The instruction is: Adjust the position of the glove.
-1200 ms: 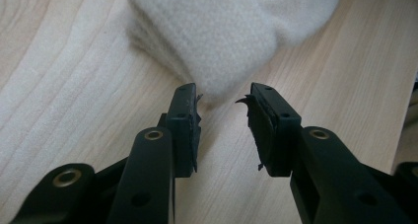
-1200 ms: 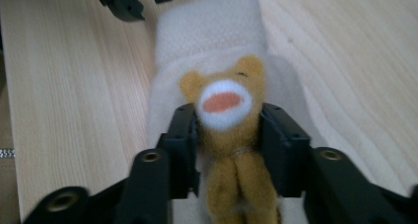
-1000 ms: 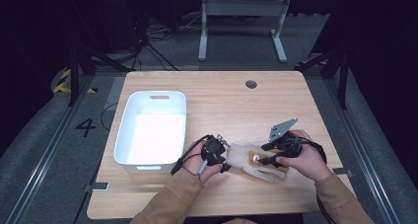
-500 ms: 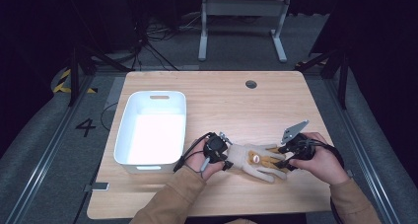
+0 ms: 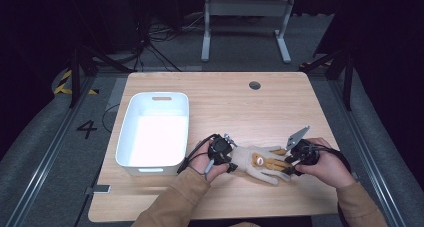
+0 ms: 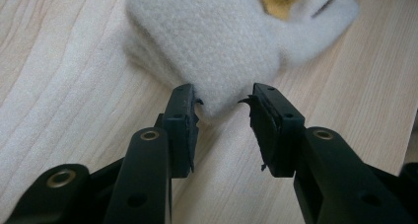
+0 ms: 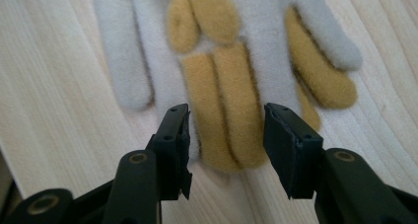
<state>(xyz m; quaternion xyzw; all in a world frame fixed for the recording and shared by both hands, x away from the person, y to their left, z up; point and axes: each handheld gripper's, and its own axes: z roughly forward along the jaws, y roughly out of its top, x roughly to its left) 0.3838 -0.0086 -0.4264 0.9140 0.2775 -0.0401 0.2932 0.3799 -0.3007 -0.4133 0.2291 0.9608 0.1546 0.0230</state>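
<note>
A fuzzy cream glove (image 5: 260,164) with tan fingers and a small bear patch lies flat on the wooden table (image 5: 250,107), cuff to the left, fingers to the right. My left gripper (image 5: 230,162) is at the cuff. In the left gripper view the gripper (image 6: 222,105) stands open, its jaws on either side of a corner of the cuff (image 6: 217,41). My right gripper (image 5: 288,165) is at the fingertips. In the right gripper view the gripper (image 7: 226,125) is open, with the tan glove fingers (image 7: 231,110) lying between its jaws.
A white plastic bin (image 5: 152,99) stands on the left half of the table, just left of my left hand. A round cable hole (image 5: 254,85) sits near the far edge. Bare wood stretches behind the glove.
My right gripper has moved to the right, away from the left one. The glove, bunched up a second ago, now lies stretched out flat between the two grippers.
</note>
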